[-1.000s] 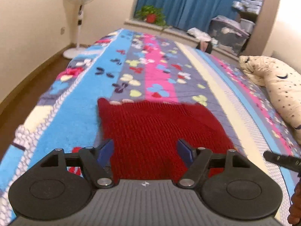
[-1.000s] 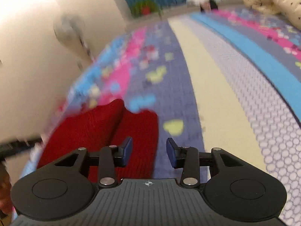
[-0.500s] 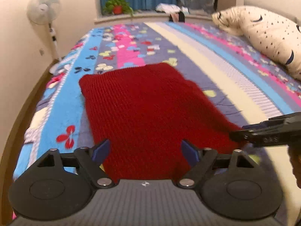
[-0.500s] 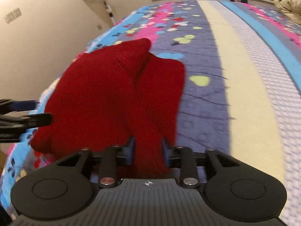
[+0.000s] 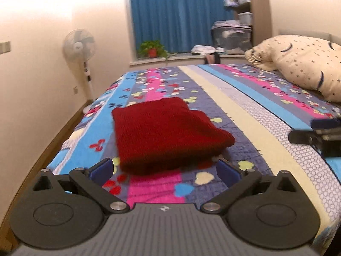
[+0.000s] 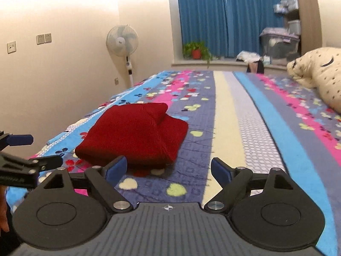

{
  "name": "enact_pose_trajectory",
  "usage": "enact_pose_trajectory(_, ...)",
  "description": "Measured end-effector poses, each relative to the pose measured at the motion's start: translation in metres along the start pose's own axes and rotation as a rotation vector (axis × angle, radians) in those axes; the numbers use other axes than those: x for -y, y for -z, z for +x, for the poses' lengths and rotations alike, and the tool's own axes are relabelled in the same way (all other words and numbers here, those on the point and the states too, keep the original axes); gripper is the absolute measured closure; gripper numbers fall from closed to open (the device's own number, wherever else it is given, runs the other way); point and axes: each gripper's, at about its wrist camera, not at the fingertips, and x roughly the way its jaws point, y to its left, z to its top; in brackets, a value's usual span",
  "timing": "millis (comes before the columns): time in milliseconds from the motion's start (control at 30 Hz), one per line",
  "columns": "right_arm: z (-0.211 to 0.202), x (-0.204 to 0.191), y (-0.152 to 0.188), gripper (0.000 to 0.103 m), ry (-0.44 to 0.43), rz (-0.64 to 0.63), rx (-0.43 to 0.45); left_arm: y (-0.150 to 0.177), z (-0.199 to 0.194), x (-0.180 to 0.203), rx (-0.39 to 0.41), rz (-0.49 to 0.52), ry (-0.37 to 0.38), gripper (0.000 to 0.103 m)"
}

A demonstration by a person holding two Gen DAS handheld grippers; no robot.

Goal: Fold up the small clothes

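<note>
A red knitted garment (image 5: 166, 134) lies folded in a thick pile on the striped, butterfly-print bedspread (image 5: 240, 111). It also shows in the right wrist view (image 6: 136, 136). My left gripper (image 5: 165, 168) is open and empty, held back from the garment's near edge. My right gripper (image 6: 168, 169) is open and empty, just right of the garment's near corner. The right gripper shows at the right edge of the left wrist view (image 5: 315, 134), and the left gripper at the left edge of the right wrist view (image 6: 21, 157).
A cream pillow (image 5: 302, 66) lies at the bed's right. A standing fan (image 6: 122, 42) is by the left wall. A potted plant (image 6: 197, 51) and storage boxes (image 6: 279, 42) sit on the window ledge under blue curtains. The bed's left edge drops to the floor.
My right gripper let go of the red garment and opened. Both grippers pulled back and levelled out; the garment now lies folded smaller and farther from them.
</note>
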Motion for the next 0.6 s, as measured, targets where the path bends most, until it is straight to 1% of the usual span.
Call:
enact_pose_trajectory(67, -0.011, -0.004, -0.002, 0.016, 0.005, 0.013, 0.011, 0.003, -0.01, -0.002, -0.025, -0.064, -0.002, 0.0)
enact_pose_trajectory(133, -0.02, -0.01, -0.004, 0.01, 0.02, 0.003, 0.041, 0.009, -0.019, -0.005, -0.05, -0.13, -0.037, 0.0)
enact_pose_trajectory(167, -0.02, -0.013, -0.004, 0.009, 0.034, 0.001, 0.046, 0.013, -0.023, -0.005, -0.066, -0.147, -0.066, 0.0)
enact_pose_trajectory(233, -0.024, -0.018, -0.002, 0.008, 0.06, 0.001, 0.042, 0.019, -0.029, -0.009, -0.093, -0.151, -0.109, 0.0)
enact_pose_trajectory(267, -0.023, -0.021, -0.001, 0.008, 0.067, -0.002, 0.039, 0.021, -0.031, -0.011, -0.103, -0.159, -0.118, 0.0)
enact_pose_trajectory(367, -0.022, -0.027, 0.0, 0.006, 0.06, 0.012, 0.026, 0.022, -0.033, -0.02, -0.119, -0.197, -0.126, 0.0)
enact_pose_trajectory(500, -0.009, -0.033, -0.002, 0.004, 0.061, 0.008, 0.012, 0.019, -0.026, -0.024, -0.116, -0.194, -0.15, 0.0)
enact_pose_trajectory(600, -0.002, -0.035, -0.001, 0.004, 0.055, 0.032, -0.006, 0.019, -0.024, -0.024, -0.126, -0.2, -0.149, 0.0)
